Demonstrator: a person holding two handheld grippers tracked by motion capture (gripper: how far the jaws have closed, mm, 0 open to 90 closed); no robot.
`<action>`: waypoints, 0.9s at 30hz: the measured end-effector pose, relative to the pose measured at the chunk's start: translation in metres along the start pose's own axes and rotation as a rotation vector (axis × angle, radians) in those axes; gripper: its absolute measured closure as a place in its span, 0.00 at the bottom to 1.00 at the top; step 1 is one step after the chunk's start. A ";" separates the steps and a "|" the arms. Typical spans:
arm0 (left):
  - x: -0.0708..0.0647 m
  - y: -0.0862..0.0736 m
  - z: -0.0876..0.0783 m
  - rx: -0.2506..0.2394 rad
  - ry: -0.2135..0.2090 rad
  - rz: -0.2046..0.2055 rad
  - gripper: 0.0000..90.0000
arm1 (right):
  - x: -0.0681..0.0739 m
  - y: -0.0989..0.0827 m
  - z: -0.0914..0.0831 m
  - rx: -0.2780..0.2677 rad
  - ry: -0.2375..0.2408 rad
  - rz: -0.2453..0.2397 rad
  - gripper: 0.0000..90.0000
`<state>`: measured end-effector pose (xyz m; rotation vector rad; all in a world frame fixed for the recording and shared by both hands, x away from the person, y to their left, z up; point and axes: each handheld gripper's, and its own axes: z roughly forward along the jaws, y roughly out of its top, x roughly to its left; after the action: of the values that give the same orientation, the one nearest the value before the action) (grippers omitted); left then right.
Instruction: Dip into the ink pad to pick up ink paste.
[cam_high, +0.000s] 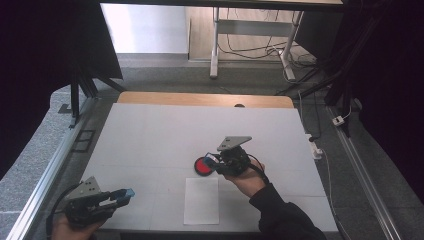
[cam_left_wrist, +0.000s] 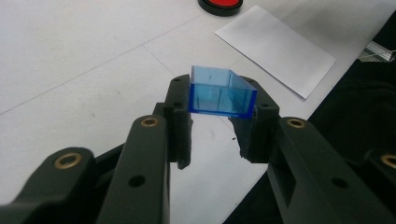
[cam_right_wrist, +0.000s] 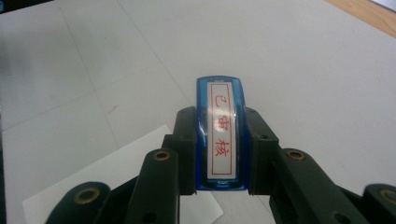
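My left gripper (cam_high: 124, 195) hovers at the table's near left corner, shut on a clear blue plastic cap (cam_left_wrist: 211, 77), which sits across its tips (cam_left_wrist: 220, 100). At mid-table my right gripper (cam_high: 214, 160) is shut on a blue stamp (cam_right_wrist: 221, 144) with a white label bearing red characters, gripped by its long sides (cam_right_wrist: 220, 115). In the high view the stamp (cam_high: 210, 158) hangs over the right edge of a round red ink pad (cam_high: 201, 166) with a black rim. A white sheet of paper (cam_high: 201, 200) lies just in front of the pad.
The table has a white mat (cam_high: 150, 135), with a wooden strip (cam_high: 200, 99) at its far edge. Metal rails (cam_high: 47, 170) run along both sides, and cables and a white plug (cam_high: 316, 150) lie at the right. The ink pad (cam_left_wrist: 220, 4) and paper (cam_left_wrist: 275, 49) lie beyond the left gripper.
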<state>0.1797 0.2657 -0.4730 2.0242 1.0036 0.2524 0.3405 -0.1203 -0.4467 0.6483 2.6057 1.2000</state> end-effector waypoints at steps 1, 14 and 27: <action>0.000 0.000 0.000 0.000 0.001 0.000 0.75 | 0.000 0.000 0.001 0.006 -0.002 -0.001 0.78; 0.000 0.000 0.000 0.004 0.000 -0.006 0.75 | -0.006 0.004 0.018 0.040 -0.019 -0.005 0.78; -0.001 0.001 -0.002 -0.006 0.007 -0.003 0.76 | -0.010 0.006 0.033 0.073 -0.030 -0.012 0.78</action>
<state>0.1782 0.2662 -0.4710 2.0178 1.0086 0.2611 0.3630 -0.0997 -0.4632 0.6577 2.6358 1.0877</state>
